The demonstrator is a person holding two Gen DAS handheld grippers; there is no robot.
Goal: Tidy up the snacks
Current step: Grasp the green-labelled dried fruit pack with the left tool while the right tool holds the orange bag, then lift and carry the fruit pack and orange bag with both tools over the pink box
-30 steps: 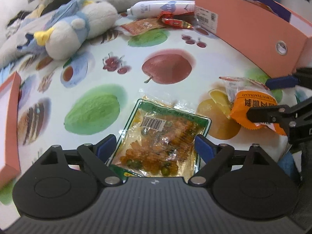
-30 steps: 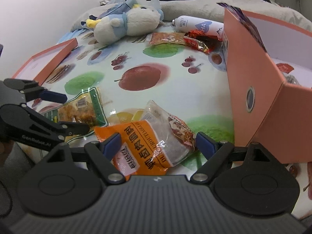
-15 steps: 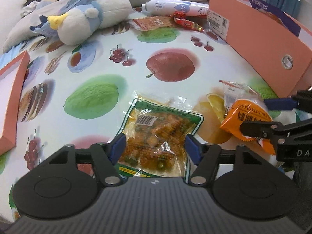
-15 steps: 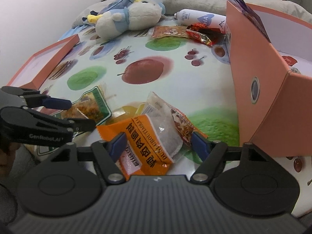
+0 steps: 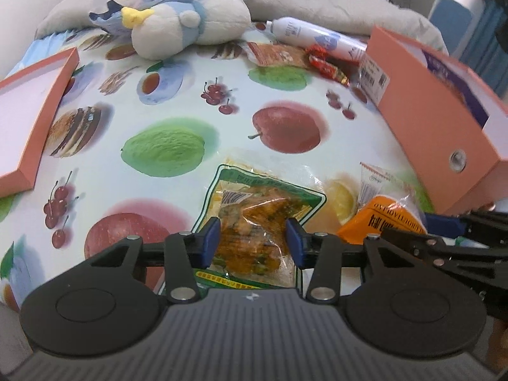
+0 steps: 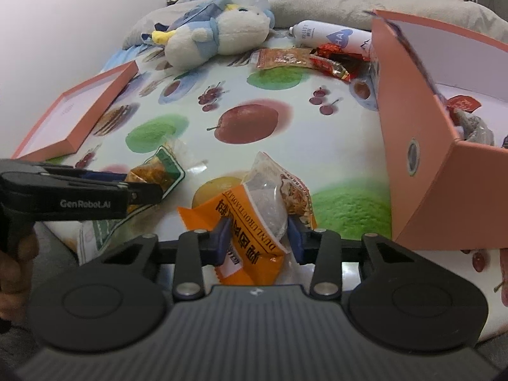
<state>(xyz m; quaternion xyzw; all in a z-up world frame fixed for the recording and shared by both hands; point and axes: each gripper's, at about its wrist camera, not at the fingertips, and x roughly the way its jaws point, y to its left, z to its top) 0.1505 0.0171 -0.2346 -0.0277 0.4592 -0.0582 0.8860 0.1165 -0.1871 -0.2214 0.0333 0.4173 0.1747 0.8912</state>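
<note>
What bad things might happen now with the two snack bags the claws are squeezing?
The left gripper pinches only the crinkled near end of the green-edged snack bag, so it might slip out or burst. The right gripper holds the orange snack bag low beside the tall wall of the pink box, so the bag might bump that wall.

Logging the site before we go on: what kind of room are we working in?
Most likely a bedroom, working on a bed: a fruit-print sheet covers the surface, with a plush toy and grey bedding bunched behind it. Snacks and an open pink box lie on top.
</note>
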